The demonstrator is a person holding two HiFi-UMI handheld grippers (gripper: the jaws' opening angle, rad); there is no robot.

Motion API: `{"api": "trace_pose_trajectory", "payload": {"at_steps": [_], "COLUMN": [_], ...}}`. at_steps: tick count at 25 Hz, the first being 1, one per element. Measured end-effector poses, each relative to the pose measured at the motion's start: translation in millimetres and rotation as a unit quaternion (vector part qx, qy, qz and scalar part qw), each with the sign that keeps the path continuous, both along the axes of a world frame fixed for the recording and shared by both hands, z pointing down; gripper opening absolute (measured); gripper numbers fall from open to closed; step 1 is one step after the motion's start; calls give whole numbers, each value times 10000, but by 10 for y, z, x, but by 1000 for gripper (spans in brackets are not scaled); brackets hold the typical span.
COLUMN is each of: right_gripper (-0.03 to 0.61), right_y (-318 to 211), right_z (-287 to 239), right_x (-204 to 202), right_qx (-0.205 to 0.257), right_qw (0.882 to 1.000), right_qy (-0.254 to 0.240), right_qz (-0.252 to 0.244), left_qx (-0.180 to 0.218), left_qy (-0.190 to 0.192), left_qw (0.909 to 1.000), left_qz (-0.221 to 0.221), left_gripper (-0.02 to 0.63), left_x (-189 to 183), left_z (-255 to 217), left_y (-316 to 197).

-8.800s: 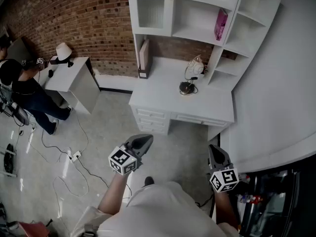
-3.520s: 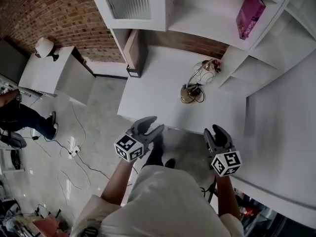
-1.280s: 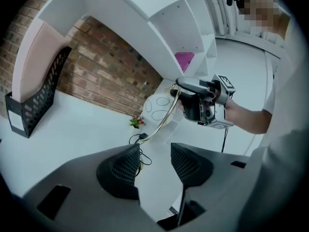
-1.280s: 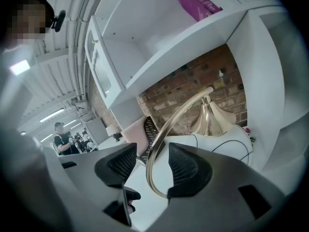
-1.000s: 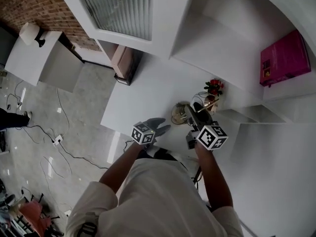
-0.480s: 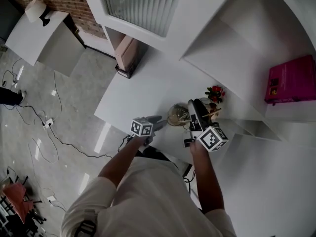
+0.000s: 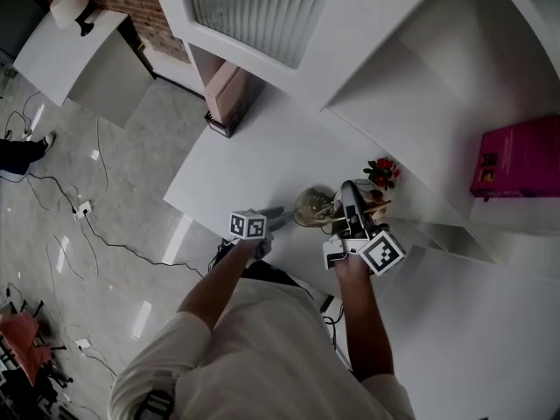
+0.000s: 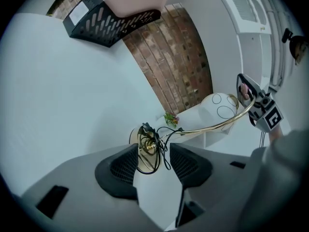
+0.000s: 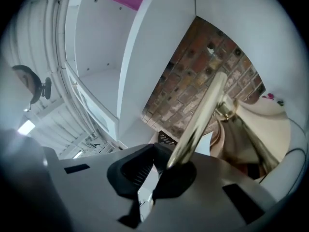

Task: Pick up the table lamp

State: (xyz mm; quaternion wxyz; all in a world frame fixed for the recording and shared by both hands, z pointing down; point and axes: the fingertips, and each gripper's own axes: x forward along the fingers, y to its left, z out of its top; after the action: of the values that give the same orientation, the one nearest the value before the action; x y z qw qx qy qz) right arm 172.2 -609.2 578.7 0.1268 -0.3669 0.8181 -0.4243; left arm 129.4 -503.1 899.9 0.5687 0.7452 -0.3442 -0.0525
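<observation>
The table lamp stands on the white desk (image 7: 236, 160), with a round brass base (image 7: 312, 206), a curved brass stem (image 8: 217, 125) and a pale shade (image 8: 219, 105). A black cord is coiled on the base (image 8: 147, 146). My right gripper (image 7: 352, 201) has just been closing, and its jaws are now shut on the brass stem (image 9: 203, 115) high on its curve, the shade (image 9: 260, 124) just beyond. My left gripper (image 7: 272, 213) is low at the desk's front edge and open (image 8: 154, 161). The base sits just ahead of its pads, which do not touch it.
A black file tray (image 7: 229, 94) with a pink folder stands at the desk's back left. Small red flowers (image 7: 382, 171) sit behind the lamp, and a pink book (image 7: 516, 160) stands on a shelf. A white side table (image 7: 70, 55) and floor cables (image 7: 87, 208) lie at the left.
My right gripper's jaws have closed on the lamp's stem. The left gripper has sunk toward the desk and rolled, ending up in front of the base.
</observation>
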Motion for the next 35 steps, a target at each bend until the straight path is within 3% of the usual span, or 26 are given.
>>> {"api": "trace_pose_trajectory", "payload": {"at_steps": [4,8,15,20,27,30,35], "right_gripper": [-5,-3,-2,0,0,2,3], "right_y": [40,73,214,450,742,882,1098], "right_z": [8,-9,-270,-484,-616,-672,-773], "right_x": [22,45,-56,-185,-265,-276,-221], "right_qx": [-20,-29,121,212,247,466,765], "right_qw": [10000,9996,9967,9917,9836,9769,9617], "right_qy": [-18,-32,-448,-552,-464,-201,288], "right_qz": [-91,-266,-673,-1142,-1725,-2076,-2616], "left_qx": [-184,-424,-513,-533,-471,-491,-425], "left_qy": [338,782,908,1296,2002,2213,2212], "left_qw": [9991,9955,9936,9882,9760,9714,9712], "left_qz": [-176,-329,-442,-616,-714,-702,-784], "left_gripper": [222,279,343,356,290,215,201], "left_x": [75,166,241,328,430,462,547], "left_z": [19,33,129,114,20,-27,-183], "left_y": [14,43,125,162,178,271,395]}}
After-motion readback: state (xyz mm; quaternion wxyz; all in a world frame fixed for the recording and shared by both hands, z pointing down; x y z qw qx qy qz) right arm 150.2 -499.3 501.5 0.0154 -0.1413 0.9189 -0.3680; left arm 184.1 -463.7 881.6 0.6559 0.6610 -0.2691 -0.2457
